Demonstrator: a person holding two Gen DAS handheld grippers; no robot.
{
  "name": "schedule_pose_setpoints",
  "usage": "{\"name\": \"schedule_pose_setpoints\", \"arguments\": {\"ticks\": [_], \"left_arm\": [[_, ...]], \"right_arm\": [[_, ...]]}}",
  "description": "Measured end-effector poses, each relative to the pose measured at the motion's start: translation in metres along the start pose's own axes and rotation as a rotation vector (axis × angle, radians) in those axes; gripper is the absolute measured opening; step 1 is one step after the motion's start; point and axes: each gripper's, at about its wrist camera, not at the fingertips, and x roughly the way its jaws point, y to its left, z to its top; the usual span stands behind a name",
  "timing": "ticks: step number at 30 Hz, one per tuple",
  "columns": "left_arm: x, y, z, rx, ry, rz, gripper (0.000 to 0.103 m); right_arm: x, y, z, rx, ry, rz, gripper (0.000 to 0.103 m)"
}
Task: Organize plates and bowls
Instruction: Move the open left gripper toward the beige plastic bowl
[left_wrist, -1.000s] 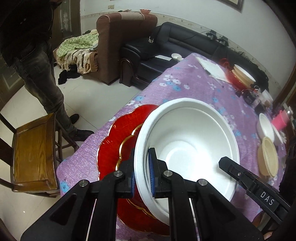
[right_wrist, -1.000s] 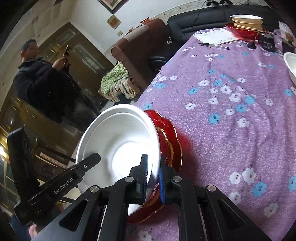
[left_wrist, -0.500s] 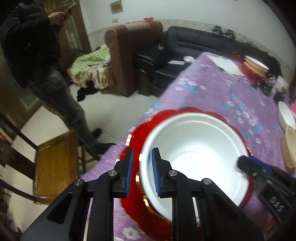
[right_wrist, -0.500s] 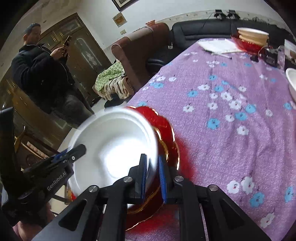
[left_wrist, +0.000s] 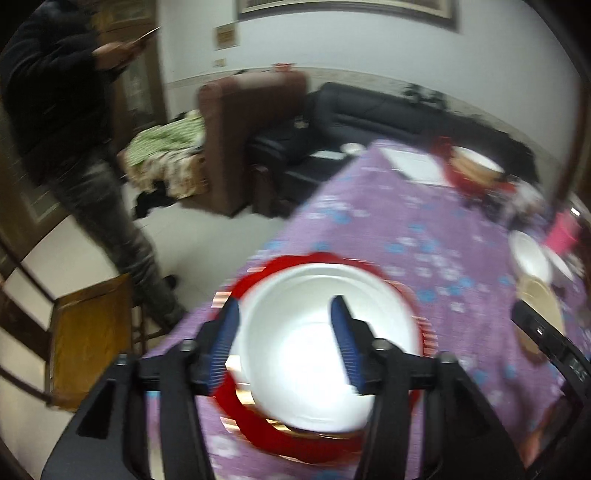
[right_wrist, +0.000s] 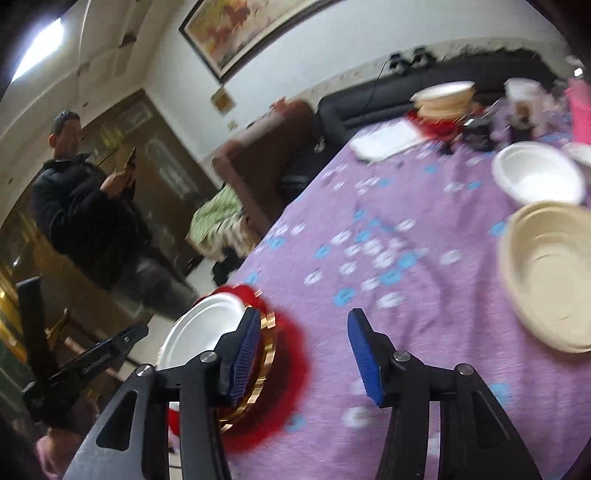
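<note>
A large white bowl (left_wrist: 314, 350) rests on a red scalloped plate with gold trim (left_wrist: 255, 428) near the table's corner. My left gripper (left_wrist: 284, 343) is open and empty, raised above the bowl. In the right wrist view the same white bowl (right_wrist: 199, 332) and red plate (right_wrist: 280, 373) lie at lower left. My right gripper (right_wrist: 301, 358) is open and empty, above the table just right of the plate. A cream bowl (right_wrist: 550, 273) and a smaller white bowl (right_wrist: 535, 173) sit at the right.
The table has a purple flowered cloth (right_wrist: 406, 258). A stack of bowls on a red dish (right_wrist: 443, 103), papers (right_wrist: 384, 140) and cups stand at the far end. A man (right_wrist: 85, 206) stands left of the table. A wooden chair (left_wrist: 88, 332) is beside the corner.
Both grippers let go of the white bowl's rim and opened wide. The bowl now lies flat on the red plate. Both grippers have pulled back and up.
</note>
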Motion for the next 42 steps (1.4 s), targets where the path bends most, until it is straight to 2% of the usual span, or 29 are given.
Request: {"name": "schedule_pose_setpoints", "arguments": {"ticks": [5,8,10,12,16,20,22,24,28,31,32,35,37,40,42], "left_arm": [[-0.006,-0.076,-0.005,0.140,0.041,-0.141,0.059],[-0.002,-0.115,-0.005,0.186,0.101,-0.219,0.059],[0.002,-0.138,-0.003,0.206,0.135,-0.261,0.058],[0.005,-0.156,0.000,0.215,0.164,-0.287,0.058],[0.018,-0.191,0.012,0.220,0.222,-0.323,0.058],[0.033,-0.219,0.022,0.215,0.282,-0.354,0.058],[0.040,-0.229,0.024,0.204,0.305,-0.357,0.058],[0.048,-0.235,0.025,0.187,0.321,-0.357,0.058],[0.059,-0.240,0.026,0.164,0.332,-0.354,0.058],[0.066,-0.246,0.028,0.145,0.321,-0.355,0.058],[0.068,-0.248,0.029,0.140,0.320,-0.357,0.058],[0.074,-0.253,0.029,0.134,0.314,-0.355,0.058],[0.076,-0.256,0.028,0.142,0.298,-0.336,0.058],[0.081,-0.259,0.024,0.141,0.318,-0.346,0.058],[0.085,-0.261,0.021,0.145,0.327,-0.343,0.058]], "right_arm": [[-0.045,-0.033,0.004,0.013,-0.111,-0.061,0.060],[-0.078,-0.063,0.009,0.047,-0.179,-0.119,0.073],[-0.098,-0.086,0.013,0.068,-0.215,-0.170,0.076],[-0.115,-0.113,0.021,0.091,-0.222,-0.232,0.085],[-0.137,-0.166,0.037,0.153,-0.190,-0.288,0.090],[-0.145,-0.207,0.063,0.242,-0.122,-0.257,0.092],[-0.142,-0.213,0.071,0.244,-0.101,-0.242,0.092],[-0.134,-0.218,0.078,0.258,-0.075,-0.198,0.098],[-0.109,-0.246,0.061,0.403,-0.062,-0.078,0.099],[-0.091,-0.273,0.048,0.562,0.024,-0.027,0.098],[-0.089,-0.277,0.045,0.596,0.027,-0.005,0.097],[-0.088,-0.274,0.044,0.566,0.020,-0.047,0.094],[-0.088,-0.272,0.044,0.562,0.009,-0.020,0.092],[-0.084,-0.274,0.044,0.571,0.023,-0.002,0.089],[-0.079,-0.279,0.041,0.598,0.043,0.014,0.082]]}}
